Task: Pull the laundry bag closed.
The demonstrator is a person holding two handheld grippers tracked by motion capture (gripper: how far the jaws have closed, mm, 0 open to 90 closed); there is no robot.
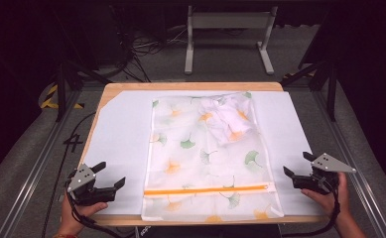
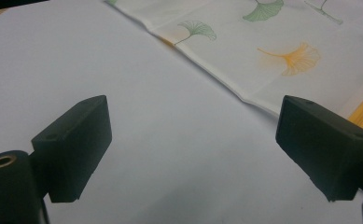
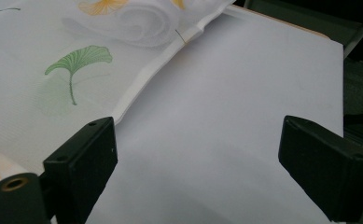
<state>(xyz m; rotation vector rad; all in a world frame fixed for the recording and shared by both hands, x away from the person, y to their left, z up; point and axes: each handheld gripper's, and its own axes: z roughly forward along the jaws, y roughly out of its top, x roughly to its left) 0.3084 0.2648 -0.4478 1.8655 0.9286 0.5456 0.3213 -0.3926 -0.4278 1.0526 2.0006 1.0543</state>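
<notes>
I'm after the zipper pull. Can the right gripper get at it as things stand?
Probably yes. The right gripper is open beside the bag, and the zipper ends near that edge, with only bare white sheet between them.

A sheet (image 1: 121, 134) covers most of the counter (image 1: 108, 89), and a mesh bag (image 1: 180, 163) lies flat on the middle of the sheet, its near end reaching the counter's near edge. A zipper (image 1: 205, 190) runs across the bag near that end. A bundled cloth (image 1: 225, 119) sits inside the bag at its far right corner. The left gripper (image 1: 112, 176) is left of the bag's near corner, the right gripper (image 1: 295, 166) right of it, both apart from the bag. Beyond the counter, a stand (image 1: 227, 37) and cables (image 1: 141, 49) are on the floor.
</notes>
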